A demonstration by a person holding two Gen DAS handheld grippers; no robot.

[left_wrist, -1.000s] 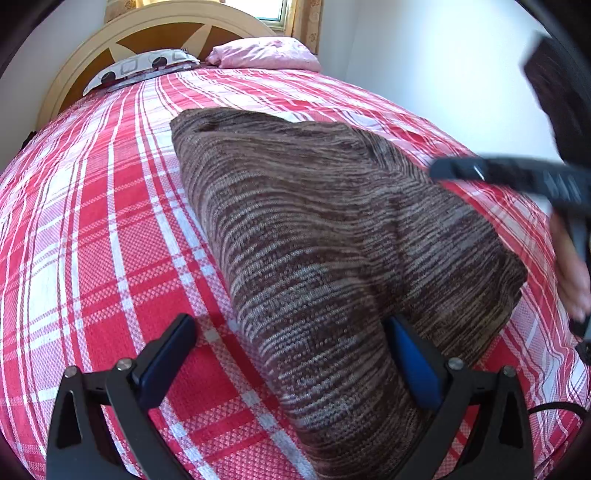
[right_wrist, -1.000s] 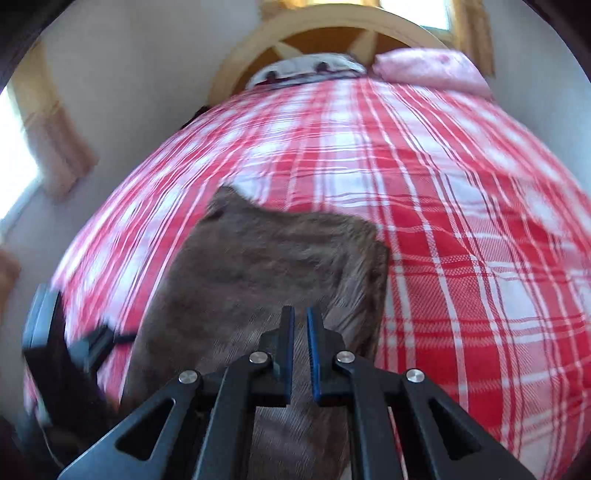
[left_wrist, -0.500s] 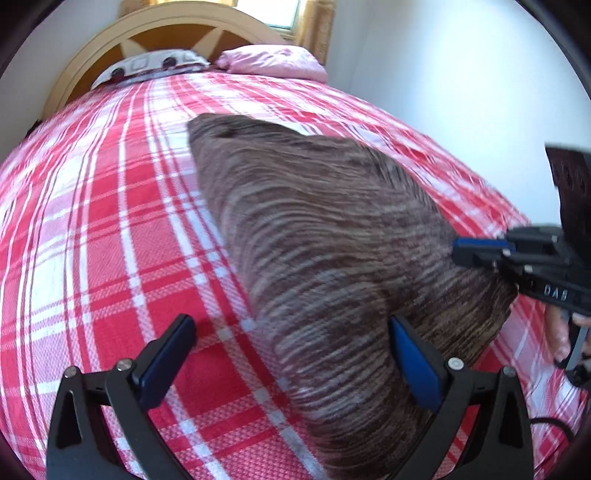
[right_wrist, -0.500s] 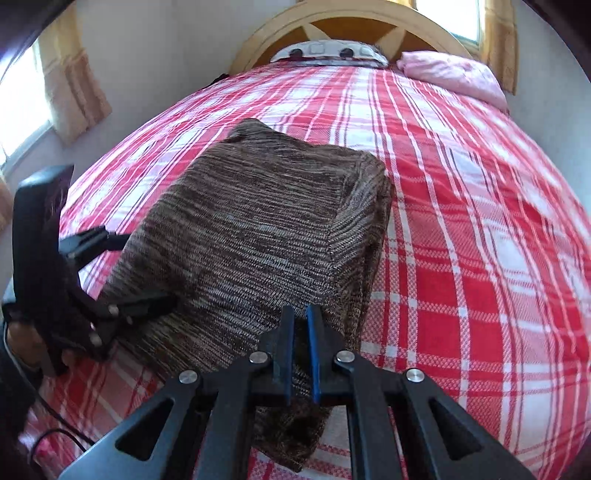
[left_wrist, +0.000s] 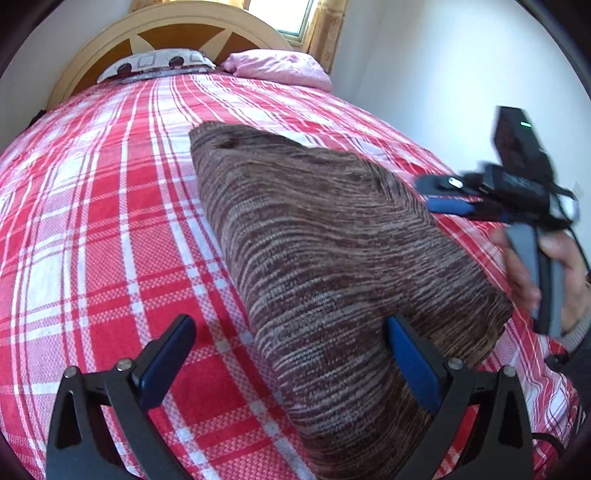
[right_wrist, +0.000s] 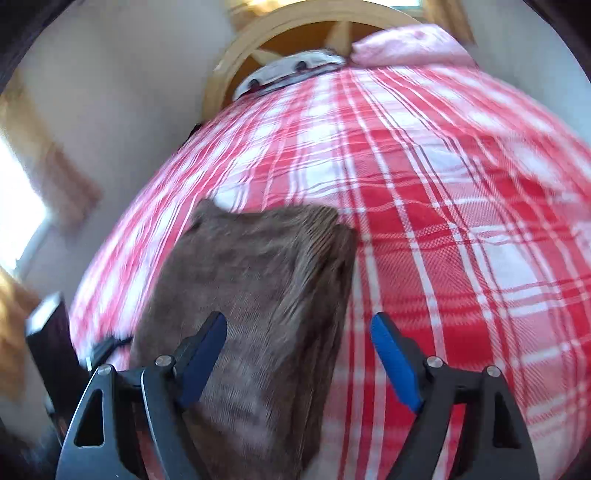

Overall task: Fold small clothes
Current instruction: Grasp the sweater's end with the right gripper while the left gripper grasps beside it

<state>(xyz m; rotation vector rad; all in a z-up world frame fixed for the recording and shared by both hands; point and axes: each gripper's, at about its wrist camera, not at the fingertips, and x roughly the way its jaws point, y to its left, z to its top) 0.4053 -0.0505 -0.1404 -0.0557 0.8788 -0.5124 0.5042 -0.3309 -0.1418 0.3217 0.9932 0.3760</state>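
Observation:
A folded brown striped knit garment (left_wrist: 332,258) lies flat on the red and white plaid bedspread (left_wrist: 92,229). My left gripper (left_wrist: 291,358) is open and empty, low over the garment's near left edge. My right gripper (right_wrist: 299,354) is open and empty above the garment's (right_wrist: 258,288) near right edge. In the left wrist view the right gripper (left_wrist: 443,195) hovers over the garment's right side, held by a hand. The right wrist view is blurred by motion.
A wooden headboard (left_wrist: 177,22) and two pillows, one patterned (left_wrist: 155,64) and one pink (left_wrist: 280,68), lie at the far end. A white wall (left_wrist: 443,74) runs along the bed's right side. The left gripper's body (right_wrist: 48,347) shows at the right wrist view's left edge.
My right gripper was shut and has opened. It has lifted and pulled back from the garment's right edge. The left gripper stays open in place.

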